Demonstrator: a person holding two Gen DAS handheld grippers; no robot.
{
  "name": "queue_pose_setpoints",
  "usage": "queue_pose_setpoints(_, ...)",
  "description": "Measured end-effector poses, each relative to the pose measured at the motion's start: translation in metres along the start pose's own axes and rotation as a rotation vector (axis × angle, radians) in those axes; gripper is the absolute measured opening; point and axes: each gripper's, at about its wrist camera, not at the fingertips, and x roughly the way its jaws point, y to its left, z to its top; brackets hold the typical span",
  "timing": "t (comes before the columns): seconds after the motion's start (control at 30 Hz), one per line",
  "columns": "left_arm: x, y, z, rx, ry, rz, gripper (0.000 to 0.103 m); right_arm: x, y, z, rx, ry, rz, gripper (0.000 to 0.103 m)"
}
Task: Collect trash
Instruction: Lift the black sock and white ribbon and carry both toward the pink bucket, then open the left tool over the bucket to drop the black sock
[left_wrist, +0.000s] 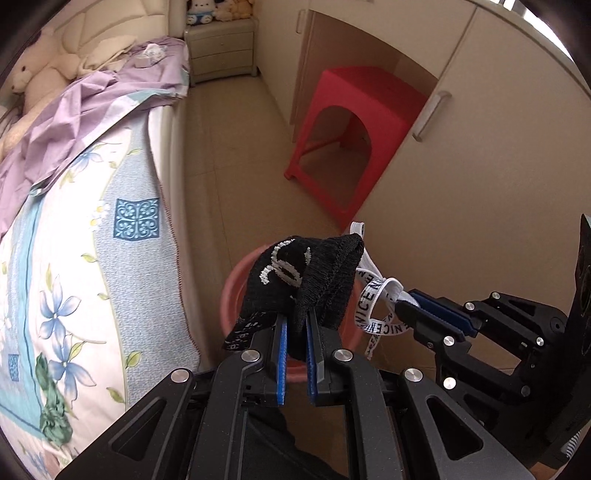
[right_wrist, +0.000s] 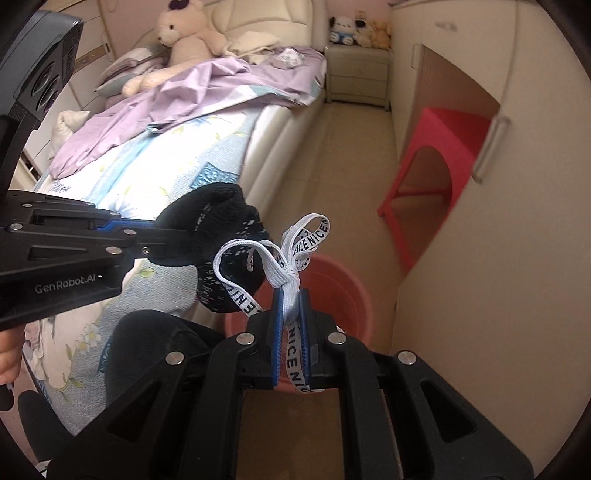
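My left gripper (left_wrist: 295, 317) is shut on a black sock (left_wrist: 306, 273) with white marks and holds it above a pink plastic bin (left_wrist: 231, 295) on the floor beside the bed. My right gripper (right_wrist: 290, 295) is shut on a white printed ribbon (right_wrist: 291, 254) tied in a bow, held over the same bin (right_wrist: 332, 280). In the left wrist view the right gripper (left_wrist: 406, 302) comes in from the right with the ribbon (left_wrist: 373, 295). In the right wrist view the left gripper (right_wrist: 162, 236) comes in from the left with the sock (right_wrist: 218, 206).
A bed (left_wrist: 92, 221) with a floral cover, a purple sheet (left_wrist: 74, 110) and a white teddy bear (right_wrist: 181, 33) lies on the left. A red plastic stool (left_wrist: 354, 133) stands against beige wardrobe doors (left_wrist: 480, 147). A nightstand (left_wrist: 221, 48) stands at the far end.
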Motion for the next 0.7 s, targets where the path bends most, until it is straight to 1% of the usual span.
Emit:
queue_pose_setpoints(0.13, 0.018, -0.004, 0.003, 0.008, 0.027, 0.007, 0.010, 0.012, -0.011, -0.006, 0.021, 0.022, -0.005, 0.008)
queue_pose_setpoints(0.2, 0.028, -0.004, 0.003, 0.012, 0.043, 0.020, 0.015, 0.018, -0.014, -0.008, 0.029, 0.032, -0.005, 0.008)
queue_pose_setpoints(0.27, 0.037, -0.003, 0.002, 0.022, 0.057, 0.037, 0.017, 0.023, -0.017, -0.010, 0.033, 0.042, -0.003, 0.008)
queue_pose_setpoints(0.33, 0.044, -0.001, 0.000, 0.021, 0.066, 0.052, 0.027, 0.030, -0.017, -0.011, 0.035, 0.054, -0.002, 0.008)
queue_pose_setpoints(0.37, 0.047, 0.000, -0.001, 0.019, 0.072, 0.053, 0.035, 0.033, -0.017, -0.012, 0.035, 0.060, -0.001, 0.008)
queue_pose_setpoints(0.5, 0.058, 0.008, -0.002, 0.011, 0.088, 0.064, 0.038, 0.044, -0.019, -0.015, 0.040, 0.078, 0.001, 0.008)
queue_pose_setpoints(0.53, 0.059, 0.011, -0.003, 0.009, 0.087, 0.073, 0.040, 0.046, -0.019, -0.015, 0.041, 0.081, 0.003, 0.008)
queue_pose_setpoints(0.57, 0.059, 0.014, -0.003, 0.006, 0.085, 0.080, 0.046, 0.049, -0.019, -0.015, 0.041, 0.085, 0.003, 0.008)
queue_pose_setpoints(0.63, 0.058, 0.021, -0.004, -0.006, 0.079, 0.093, 0.047, 0.055, -0.017, -0.014, 0.038, 0.092, 0.003, 0.008)
queue_pose_setpoints(0.7, 0.055, 0.027, -0.005, -0.018, 0.071, 0.104, 0.051, 0.060, -0.014, -0.014, 0.032, 0.099, 0.005, 0.008)
